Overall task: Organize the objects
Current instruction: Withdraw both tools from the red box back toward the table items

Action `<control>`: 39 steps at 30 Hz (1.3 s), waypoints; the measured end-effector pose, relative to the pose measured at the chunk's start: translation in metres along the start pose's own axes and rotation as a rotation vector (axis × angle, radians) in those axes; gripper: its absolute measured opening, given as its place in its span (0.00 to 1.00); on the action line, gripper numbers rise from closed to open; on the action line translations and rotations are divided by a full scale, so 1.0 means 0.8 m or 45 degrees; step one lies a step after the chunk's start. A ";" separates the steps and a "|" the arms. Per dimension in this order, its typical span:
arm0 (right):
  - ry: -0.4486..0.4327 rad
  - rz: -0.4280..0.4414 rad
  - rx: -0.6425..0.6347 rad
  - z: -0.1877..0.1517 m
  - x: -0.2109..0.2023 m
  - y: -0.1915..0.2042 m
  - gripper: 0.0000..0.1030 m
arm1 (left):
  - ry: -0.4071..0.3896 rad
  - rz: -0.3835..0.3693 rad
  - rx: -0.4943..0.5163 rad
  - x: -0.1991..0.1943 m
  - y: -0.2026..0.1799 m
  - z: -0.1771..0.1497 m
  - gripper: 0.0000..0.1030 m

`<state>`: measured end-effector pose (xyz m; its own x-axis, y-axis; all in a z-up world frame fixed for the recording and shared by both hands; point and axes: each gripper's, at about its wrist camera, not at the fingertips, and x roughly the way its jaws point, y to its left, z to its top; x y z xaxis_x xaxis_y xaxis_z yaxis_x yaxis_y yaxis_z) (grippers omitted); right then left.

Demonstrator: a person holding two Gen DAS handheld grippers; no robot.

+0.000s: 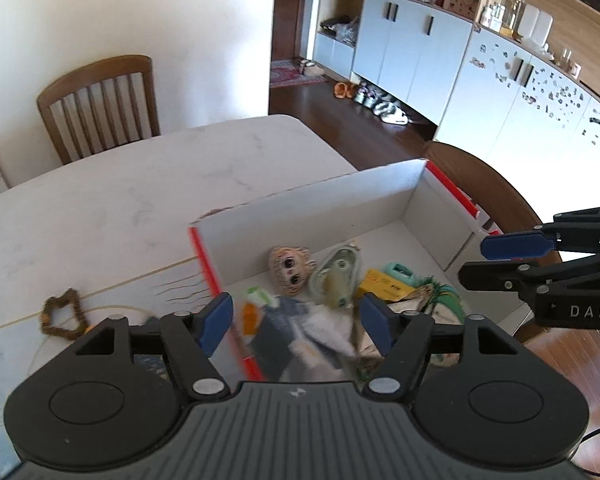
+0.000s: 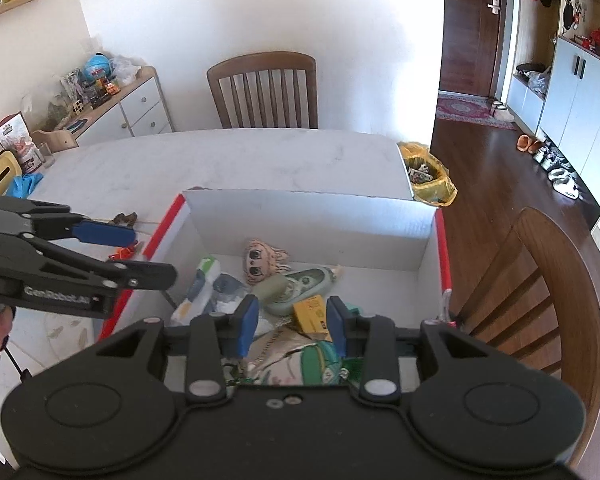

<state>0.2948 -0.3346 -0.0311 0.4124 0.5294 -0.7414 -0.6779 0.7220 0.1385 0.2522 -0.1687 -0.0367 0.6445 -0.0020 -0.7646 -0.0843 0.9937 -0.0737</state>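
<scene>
While both grippers hang above it, the white cardboard box (image 2: 308, 216) with red-edged side walls sits on the pale marble-look table (image 2: 240, 156), its far right corner near the table's edge, and it holds a loose jumble of small things. Near the back wall lies a cartoon doll head (image 2: 260, 262) with big dark eyes; just beside it, to the right, is a pale green oval pouch (image 2: 304, 284), and in front of that a yellow card box (image 2: 312, 314) next to a small mint-green item (image 1: 398, 272) (too small to identify). A white, blue and orange toy (image 2: 204, 288) lies along the left wall, and a green-and-cream cloth piece (image 2: 300, 360) fills the near corner. The left gripper (image 1: 296, 324) is over the box's left wall with its blue pads spread wide and nothing between them; the contents directly beneath are blurred. The right gripper (image 2: 292, 326) is over the near right part of the box, pads fairly narrow but apart, gripping nothing. Outside the box, on the table to its left, lies a brown heart-shaped ring (image 1: 64, 314), and a small orange piece (image 2: 122, 254) rests against the box's outer left wall.
</scene>
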 end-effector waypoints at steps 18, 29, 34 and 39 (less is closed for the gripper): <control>-0.028 -0.080 0.099 -0.003 0.014 0.077 0.77 | -0.055 0.101 -0.030 -0.055 0.121 -0.039 0.81; -0.048 -0.055 0.070 0.008 0.035 0.162 0.88 | -0.049 0.136 -0.037 -0.066 0.204 -0.053 0.85; -0.039 -0.034 0.052 0.014 0.050 0.199 0.89 | -0.028 0.105 -0.035 -0.062 0.240 -0.060 0.92; -0.020 0.008 0.002 0.020 0.074 0.238 0.89 | 0.002 0.122 -0.043 -0.043 0.277 -0.066 0.96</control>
<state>0.1999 -0.1584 -0.0378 0.4181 0.5407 -0.7300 -0.6792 0.7197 0.1441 0.1712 0.0454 -0.0607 0.6309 0.0927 -0.7703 -0.1711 0.9850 -0.0216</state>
